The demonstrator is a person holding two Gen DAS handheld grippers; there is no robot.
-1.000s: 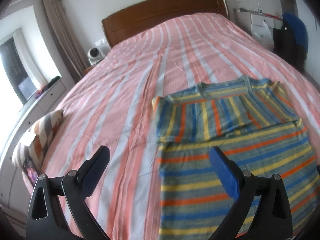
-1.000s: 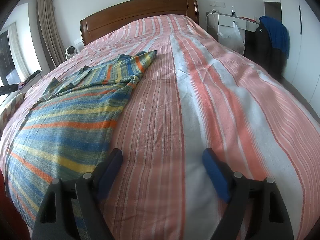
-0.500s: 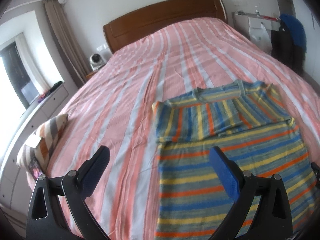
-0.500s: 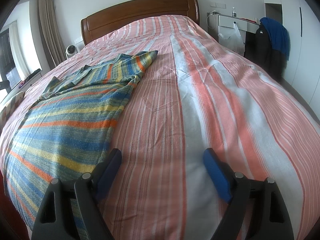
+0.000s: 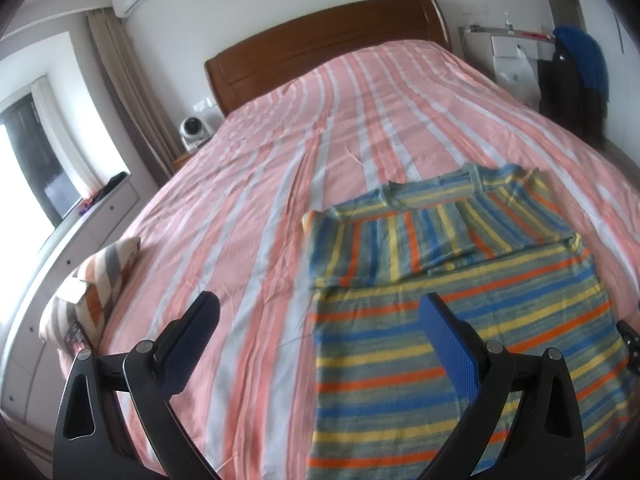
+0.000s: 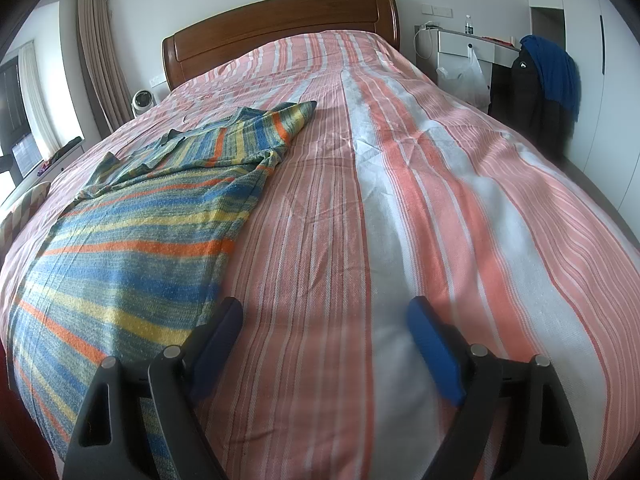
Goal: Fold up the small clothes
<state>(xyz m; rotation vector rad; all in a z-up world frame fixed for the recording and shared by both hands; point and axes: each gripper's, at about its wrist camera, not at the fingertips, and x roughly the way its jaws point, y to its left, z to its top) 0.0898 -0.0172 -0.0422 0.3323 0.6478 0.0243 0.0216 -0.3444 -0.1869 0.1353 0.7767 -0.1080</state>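
Observation:
A small striped shirt in blue, yellow, orange and grey lies flat on the bed, sleeves folded in across its upper part, collar toward the headboard. It also shows in the right wrist view, at the left. My left gripper is open and empty above the shirt's lower left edge. My right gripper is open and empty over bare bedspread just right of the shirt's lower right edge. A tip of the right gripper shows at the shirt's right edge in the left wrist view.
The bed has a pink and white striped cover and a wooden headboard. A striped pillow lies at the left edge. A chair with dark and blue clothes and a white desk stand right of the bed.
The left gripper has pulled back and up a little, so more of the shirt's hem shows. The right gripper has hardly moved. Both stay open.

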